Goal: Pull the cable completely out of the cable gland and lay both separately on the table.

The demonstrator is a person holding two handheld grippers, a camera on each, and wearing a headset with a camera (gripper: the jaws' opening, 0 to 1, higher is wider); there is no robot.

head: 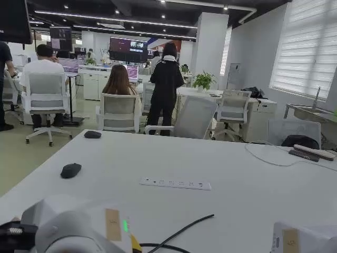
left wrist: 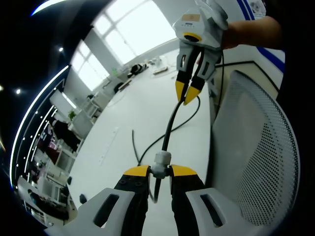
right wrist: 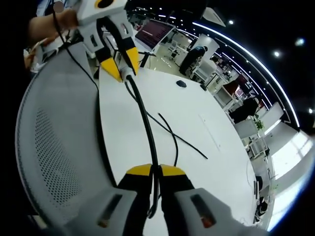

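- White worktop (head: 237, 174) spans the bench. Much of it is bare, so there is room to lay the two parts down apart.
- Grey mesh chair back (left wrist: 256, 147) stands just beside the table edge, close to the held parts. In my judgement the work is being done in the air near that edge, not on the surface.
- Black cable (left wrist: 170, 123) runs in a nearly straight line between the two tools. Its free length lies on the table in a loose, crossing curve. The straight run suits a pull along the fitting's axis.
- Left gripper (left wrist: 160, 171) is clenched on the cable gland with a yellow tip on either side of its body. I judge it to be the anchor.
- Right gripper (right wrist: 152, 171) is clamped on the cable itself, some way from the gland, placed to draw the cable through.
- Cable gland (left wrist: 161, 161) is pale grey and is held off the table between the left jaws. The cable passes through it, so the extraction is not yet complete and neither part is laid down.
- Power strip (head: 175, 184) and a dark mouse (head: 70, 170) lie on the table, well apart from the work.
- Tan label (head: 112, 224) sits on a gripper housing in the head view, beside a small green light. Its print is too small to read, and no brand is legible anywhere.
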